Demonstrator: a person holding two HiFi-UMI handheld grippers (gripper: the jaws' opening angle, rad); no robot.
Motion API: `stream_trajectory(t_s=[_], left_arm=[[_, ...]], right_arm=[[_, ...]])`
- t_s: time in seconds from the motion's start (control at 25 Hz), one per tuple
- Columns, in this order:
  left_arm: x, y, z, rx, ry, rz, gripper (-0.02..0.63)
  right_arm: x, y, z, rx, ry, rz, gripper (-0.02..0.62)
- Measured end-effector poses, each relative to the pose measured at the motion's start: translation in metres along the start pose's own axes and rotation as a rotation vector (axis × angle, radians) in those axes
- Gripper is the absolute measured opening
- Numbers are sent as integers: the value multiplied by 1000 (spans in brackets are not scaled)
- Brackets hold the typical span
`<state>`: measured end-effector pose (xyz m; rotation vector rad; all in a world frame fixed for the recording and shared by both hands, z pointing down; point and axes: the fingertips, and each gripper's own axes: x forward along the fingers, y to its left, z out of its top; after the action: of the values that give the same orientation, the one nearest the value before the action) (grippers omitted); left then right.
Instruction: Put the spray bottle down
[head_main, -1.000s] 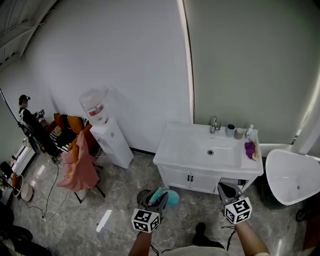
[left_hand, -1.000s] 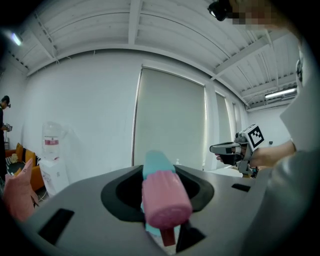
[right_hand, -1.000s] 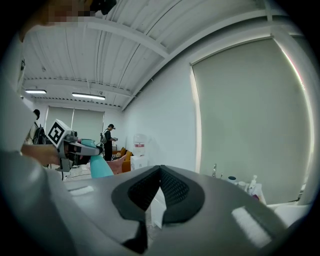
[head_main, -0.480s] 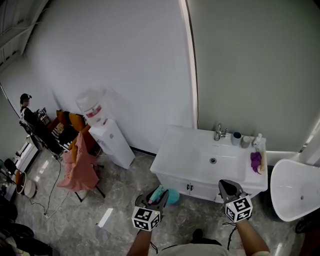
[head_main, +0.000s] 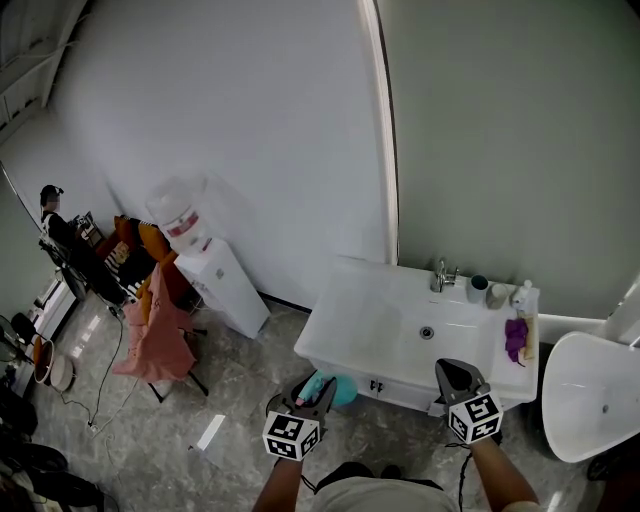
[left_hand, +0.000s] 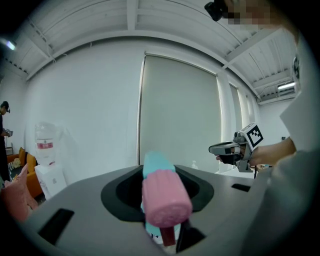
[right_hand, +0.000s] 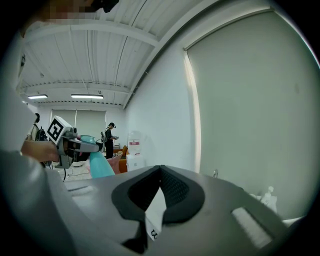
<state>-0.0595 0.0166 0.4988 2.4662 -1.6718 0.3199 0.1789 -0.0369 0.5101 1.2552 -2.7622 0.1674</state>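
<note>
A teal spray bottle with a pink head sits upright between the jaws of my left gripper, which is shut on it. In the left gripper view the bottle fills the gap of the left gripper; the right gripper view shows the bottle's teal body hanging below it. It is in the air just before the front left corner of the white vanity. My right gripper hovers at the vanity's front edge, jaws together, a thin white tag at their seam.
The vanity has a sink basin, a faucet, cups and a soap bottle at the back, and a purple cloth at the right. A white toilet stands right. A water dispenser, a draped chair and a person are left.
Both grippers and the bottle have come closer to the vanity, whose front edge now lies right by them. The left grip on the bottle is unchanged.
</note>
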Motion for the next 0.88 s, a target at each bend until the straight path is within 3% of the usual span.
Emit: stream_trajectory(t_s=[0.32,0.88], left_arm=[[47,32,6,-8,0,-24,149],[166,145,24,12,2,-123,149]], right_arm=[[44,-19,2,4,5,-23,11],[173,-47,25,-10,1,-113,11]])
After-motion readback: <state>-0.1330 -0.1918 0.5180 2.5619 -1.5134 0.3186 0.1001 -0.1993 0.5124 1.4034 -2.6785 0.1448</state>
